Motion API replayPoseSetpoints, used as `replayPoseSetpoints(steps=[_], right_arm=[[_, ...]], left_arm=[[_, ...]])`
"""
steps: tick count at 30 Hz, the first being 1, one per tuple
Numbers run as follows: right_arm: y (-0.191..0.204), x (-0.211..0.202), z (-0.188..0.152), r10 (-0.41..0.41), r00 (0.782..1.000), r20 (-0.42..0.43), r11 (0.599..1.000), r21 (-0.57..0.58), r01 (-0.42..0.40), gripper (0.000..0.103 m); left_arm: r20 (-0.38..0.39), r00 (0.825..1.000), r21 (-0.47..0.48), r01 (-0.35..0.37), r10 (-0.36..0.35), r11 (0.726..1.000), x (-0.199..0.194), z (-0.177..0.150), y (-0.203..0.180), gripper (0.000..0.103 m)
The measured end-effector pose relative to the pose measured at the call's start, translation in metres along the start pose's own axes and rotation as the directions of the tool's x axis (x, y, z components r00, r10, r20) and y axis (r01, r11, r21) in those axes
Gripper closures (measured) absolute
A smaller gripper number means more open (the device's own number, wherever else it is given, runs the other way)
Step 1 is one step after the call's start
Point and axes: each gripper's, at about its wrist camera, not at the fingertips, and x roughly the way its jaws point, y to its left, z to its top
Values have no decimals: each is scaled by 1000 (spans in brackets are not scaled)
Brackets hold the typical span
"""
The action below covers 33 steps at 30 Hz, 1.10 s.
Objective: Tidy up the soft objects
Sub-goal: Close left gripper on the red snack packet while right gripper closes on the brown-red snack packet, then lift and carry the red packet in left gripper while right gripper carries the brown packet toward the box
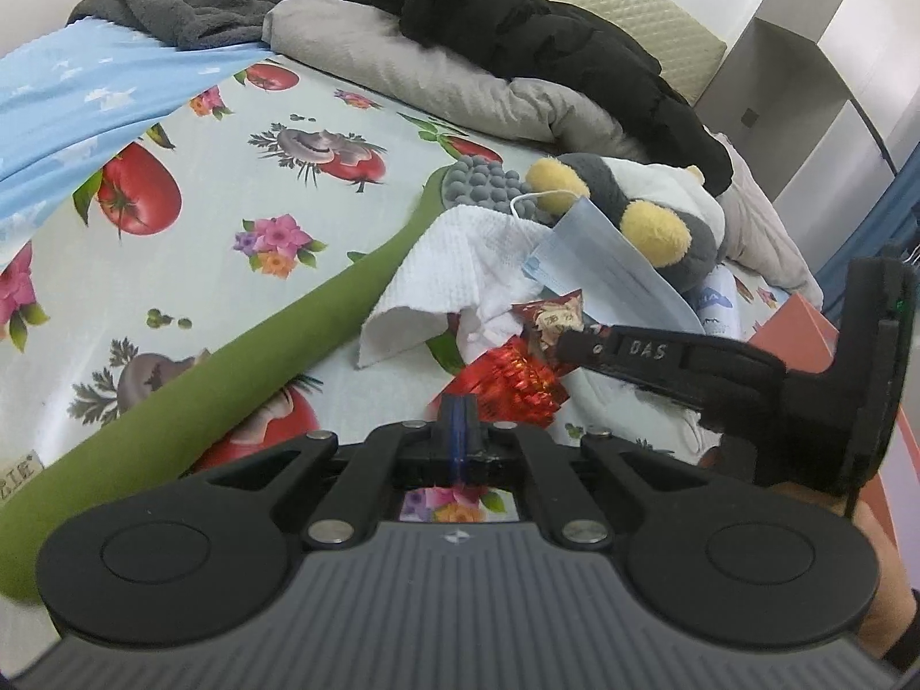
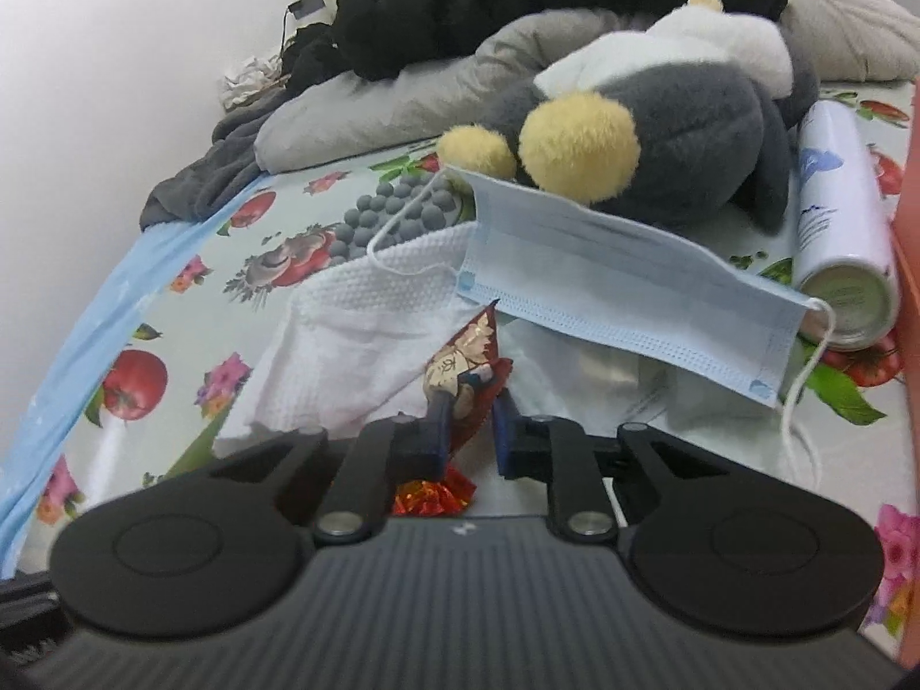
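A red snack packet (image 1: 520,362) lies on the patterned bed sheet (image 1: 259,184), beside a white towel (image 1: 454,270), a blue face mask (image 1: 604,264) and a grey and yellow plush toy (image 1: 644,207). My left gripper (image 1: 457,408) is shut and empty, just short of the packet. My right gripper (image 2: 470,402) reaches in from the right (image 1: 566,345); its jaws stand narrowly apart around the packet's upper end (image 2: 468,356). The mask (image 2: 627,287) leans on the plush toy (image 2: 661,132), over the towel (image 2: 368,322).
A long green cushion (image 1: 230,356) runs along the bed's left. A grey pillow (image 1: 414,75), black jacket (image 1: 517,23) and dark blanket (image 1: 190,6) are piled at the back. A spray can (image 2: 839,218) and an orange box (image 1: 799,328) lie at the right.
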Motion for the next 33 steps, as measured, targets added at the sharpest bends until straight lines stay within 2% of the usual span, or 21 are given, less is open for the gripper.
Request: replayPoseSetpoints(steps=[5, 8, 12, 13, 14, 16, 17, 18, 23, 28, 30, 33], right_arm=[[2, -21, -6, -37, 999, 13, 999, -28, 37, 87], [-1, -34, -13, -64, 998, 19, 997, -29, 65, 87], [-6, -51, -24, -82, 996, 20, 996, -20, 83, 88], [-6, -55, -27, -91, 996, 22, 996, -21, 91, 88], [-7, -59, -29, -95, 995, 24, 995, -19, 96, 88], [-10, -66, -33, -96, 995, 22, 995, -4, 96, 88], [-11, -69, -36, -95, 995, 15, 995, 2, 95, 88], [-12, -70, -39, -94, 996, 6, 996, 5, 94, 88], [-12, -76, -53, -100, 995, -27, 995, 1, 100, 88], [-11, -79, -61, -112, 993, -38, 993, -46, 110, 88], [-14, -78, -63, -121, 991, -49, 992, -38, 119, 88], [-16, -76, -66, -114, 992, -61, 993, -31, 112, 88]], left_arm=[[-18, 999, -31, 30, -31, 999, -6, -8, 3, 103], [-25, 998, 11, 57, -57, 998, -8, -11, 1, 102], [-42, 997, 136, 63, -58, 989, -1, -8, -9, 98], [-48, 997, 167, 60, -53, 984, 1, -8, -12, 90], [-61, 997, 199, 64, -53, 978, 4, -6, -15, 75], [-50, 997, 256, 61, -50, 965, 10, -3, -22, 57], [-38, 998, 276, 54, -45, 960, 12, -2, -24, 50], [-42, 998, 304, 55, -44, 951, 18, 0, -26, 47], [-90, 995, 429, 68, -32, 901, 47, 3, -39, 41], [-81, 996, 526, 22, 24, 850, 73, 2, -53, 37], [-76, 996, 544, 4, 45, 839, 82, 1, -55, 36], [-91, 995, 547, 17, 39, 837, 92, 0, -56, 36]])
